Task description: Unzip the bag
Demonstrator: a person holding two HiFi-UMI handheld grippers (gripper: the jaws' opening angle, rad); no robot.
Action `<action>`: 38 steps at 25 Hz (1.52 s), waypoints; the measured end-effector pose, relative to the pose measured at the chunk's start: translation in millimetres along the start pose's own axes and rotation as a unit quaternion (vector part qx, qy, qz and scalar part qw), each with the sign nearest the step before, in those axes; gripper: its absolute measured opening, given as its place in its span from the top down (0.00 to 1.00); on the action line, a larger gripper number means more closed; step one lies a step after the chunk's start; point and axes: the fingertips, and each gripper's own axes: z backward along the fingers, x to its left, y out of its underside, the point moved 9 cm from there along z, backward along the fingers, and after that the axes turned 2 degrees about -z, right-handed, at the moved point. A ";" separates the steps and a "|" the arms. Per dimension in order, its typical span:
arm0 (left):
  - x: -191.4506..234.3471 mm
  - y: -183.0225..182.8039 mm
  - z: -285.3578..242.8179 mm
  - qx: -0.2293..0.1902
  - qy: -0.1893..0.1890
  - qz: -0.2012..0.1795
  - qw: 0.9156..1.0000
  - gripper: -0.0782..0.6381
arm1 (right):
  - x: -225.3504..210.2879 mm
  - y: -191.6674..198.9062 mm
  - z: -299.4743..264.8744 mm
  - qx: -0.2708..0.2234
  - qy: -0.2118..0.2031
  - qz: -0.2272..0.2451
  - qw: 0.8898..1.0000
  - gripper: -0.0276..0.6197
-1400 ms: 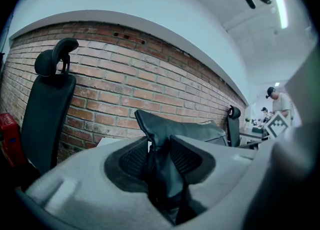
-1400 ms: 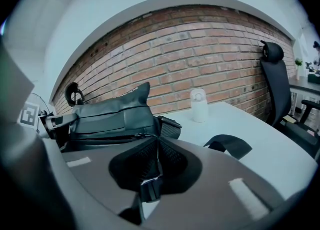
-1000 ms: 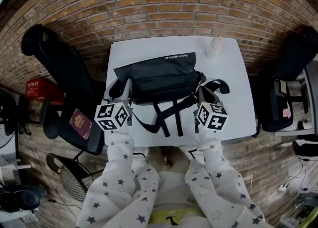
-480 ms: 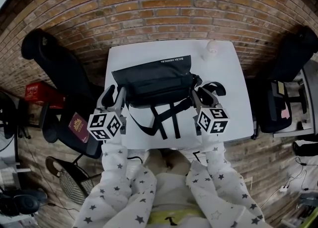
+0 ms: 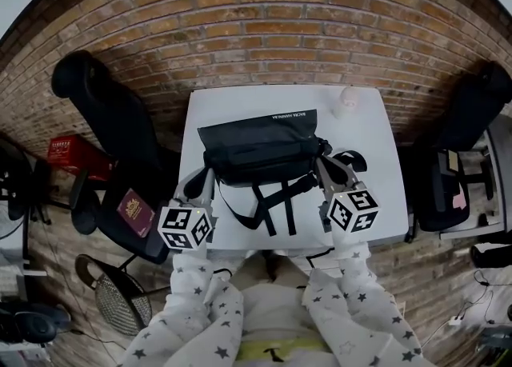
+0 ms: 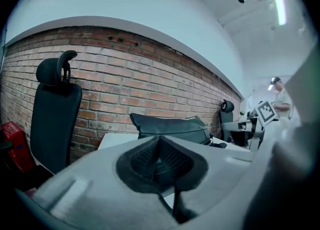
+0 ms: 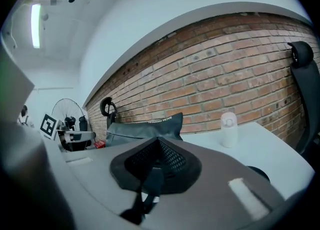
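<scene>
Far left, at 9 o'clock from the table, a red box (image 5: 70, 155) sits on the floor, contents unseen. Next to it is a black office chair (image 5: 104, 113) with a burgundy booklet (image 5: 135, 212) on the seat. A mesh basket (image 5: 120, 301) stands at 7 o'clock; what's in it can't be made out.

The left gripper (image 5: 205, 178) is at the bag's 8 o'clock, tips just beside the bag's left end; contact can't be told. In the left gripper view its pads (image 6: 160, 146) are pressed together. The jaws have just been closing and nothing is between them. The bag stands beyond the tips.

The white table (image 5: 370, 137) is in the centre. The black bag (image 5: 260, 145) lies mid-table, long side across. No opening shows and the contents are hidden. The zip and slider are hard to make out, and the white print along the far edge is too small to read. Its straps (image 5: 272, 201) trail to 6 o'clock toward the near table edge.

The right gripper (image 5: 324, 164) is at the bag's 4 o'clock, tips just beside the bag's right end. The jaws have just been closing and the pads (image 7: 159, 146) meet, with only a thin dark seam and nothing pinched.

A small white bottle (image 5: 348, 101) stands upright at the bag's 1 o'clock, apart from it. It is opaque, so its contents are unseen.

Far right, a second chair (image 5: 472, 109) is cut off by the frame edge.
</scene>
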 end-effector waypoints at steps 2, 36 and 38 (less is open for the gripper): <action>-1.9 -2.3 2.3 0.002 0.004 -0.002 1.000 0.89 | 5.7 -6.6 2.5 -0.007 -0.011 0.009 1.000 0.95; -5.0 -75.1 25.7 -0.091 0.005 -0.042 0.995 0.89 | 31.2 -68.5 25.7 -0.134 -0.011 0.022 0.991 0.95; -5.5 -75.2 24.8 -0.090 0.007 -0.044 0.995 0.89 | 30.8 -67.8 25.9 -0.132 -0.008 0.021 0.991 0.95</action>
